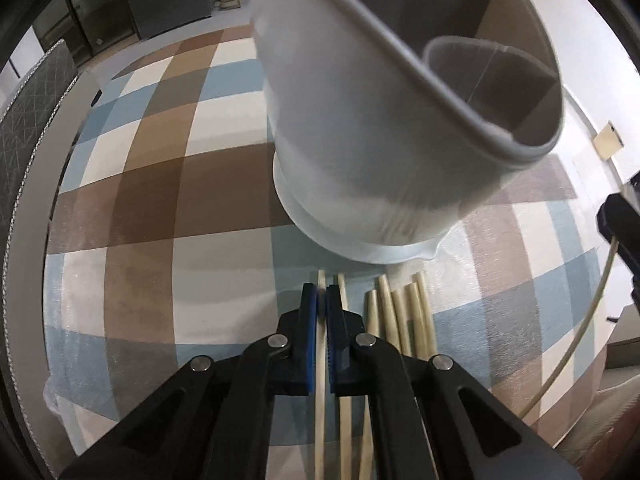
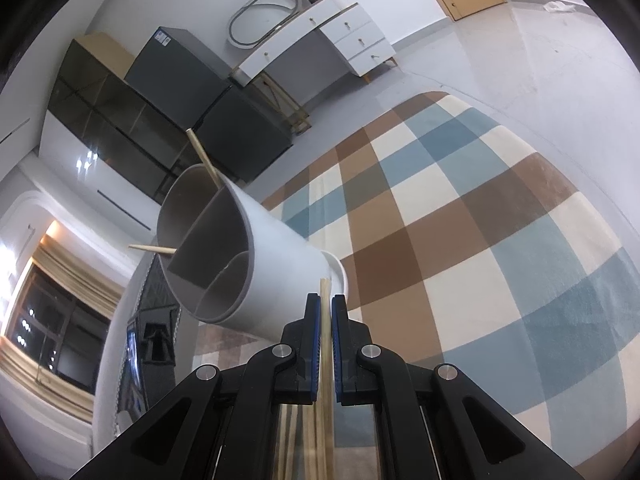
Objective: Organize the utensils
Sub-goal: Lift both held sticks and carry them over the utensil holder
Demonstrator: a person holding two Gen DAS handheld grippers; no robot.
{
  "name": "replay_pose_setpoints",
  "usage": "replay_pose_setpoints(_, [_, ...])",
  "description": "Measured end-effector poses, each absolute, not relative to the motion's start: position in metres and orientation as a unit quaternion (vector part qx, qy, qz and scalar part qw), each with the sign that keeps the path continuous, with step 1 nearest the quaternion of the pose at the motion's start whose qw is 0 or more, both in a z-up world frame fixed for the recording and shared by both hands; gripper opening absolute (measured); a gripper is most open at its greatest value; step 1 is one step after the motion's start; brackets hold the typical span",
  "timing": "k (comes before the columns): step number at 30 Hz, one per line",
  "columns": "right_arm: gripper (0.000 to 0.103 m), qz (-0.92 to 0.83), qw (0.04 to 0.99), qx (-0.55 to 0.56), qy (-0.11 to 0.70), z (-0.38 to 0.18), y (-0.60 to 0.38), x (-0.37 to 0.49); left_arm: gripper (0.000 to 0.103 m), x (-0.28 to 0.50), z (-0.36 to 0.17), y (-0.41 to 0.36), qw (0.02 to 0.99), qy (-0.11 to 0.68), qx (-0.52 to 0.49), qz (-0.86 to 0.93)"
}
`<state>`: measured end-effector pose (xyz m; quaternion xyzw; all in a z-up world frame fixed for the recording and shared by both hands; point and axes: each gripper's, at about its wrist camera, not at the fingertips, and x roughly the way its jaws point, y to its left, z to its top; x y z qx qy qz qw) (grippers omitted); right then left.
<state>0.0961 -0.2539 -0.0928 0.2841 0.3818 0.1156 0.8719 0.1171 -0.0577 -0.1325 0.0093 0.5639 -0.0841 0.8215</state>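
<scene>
A pale grey round utensil holder point(image 1: 360, 140) with inner dividers stands on the checked tablecloth point(image 1: 140, 200), just beyond my left gripper point(image 1: 321, 294). That gripper is shut on one cream chopstick point(image 1: 319, 392) that lies flat on the cloth. Several more chopsticks point(image 1: 400, 320) lie side by side to its right. In the right wrist view, my right gripper point(image 2: 326, 302) is shut on thin chopsticks point(image 2: 326, 344), their tips close to the holder point(image 2: 272, 256). Two chopsticks point(image 2: 202, 156) stick out of the holder's top.
A black part of the other gripper point(image 1: 620, 232) shows at the right edge. A grey quilted chair back point(image 1: 24, 128) stands left of the round table. Beyond the table are dark cabinets point(image 2: 160, 92) and a white desk with drawers point(image 2: 340, 36).
</scene>
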Motion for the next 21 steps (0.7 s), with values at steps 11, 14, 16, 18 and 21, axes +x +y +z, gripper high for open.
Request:
replay_pose_setpoints(11, [0.004,0.152,0.913,0.199,0.322,-0.051,-0.223,0.057,0.000,0.060,-0.043,-0.046,0.896,0.430,-0.059,-0.093])
replay_pose_setpoints(14, [0.004,0.152,0.922,0.175,0.310,-0.041,-0.217,0.044,0.000,0.045,-0.034,-0.052,0.901,0.418,-0.056,-0.096])
replay_pose_setpoints(16, [0.004,0.148,0.927,0.163,0.303,-0.036,-0.214,0.036,0.000,0.040,-0.033,-0.052,0.904,0.414,-0.049,-0.094])
replay_pose_setpoints(18, [0.004,0.145,0.930,0.157,0.299,-0.032,-0.212,0.030,0.000,0.035,-0.029,-0.048,0.905,0.410,-0.049,-0.099])
replay_pose_setpoints(21, [0.004,0.143,0.932,0.161,0.291,-0.027,-0.211,0.020,0.000,0.030,-0.023,-0.046,0.910,0.399,-0.040,-0.103])
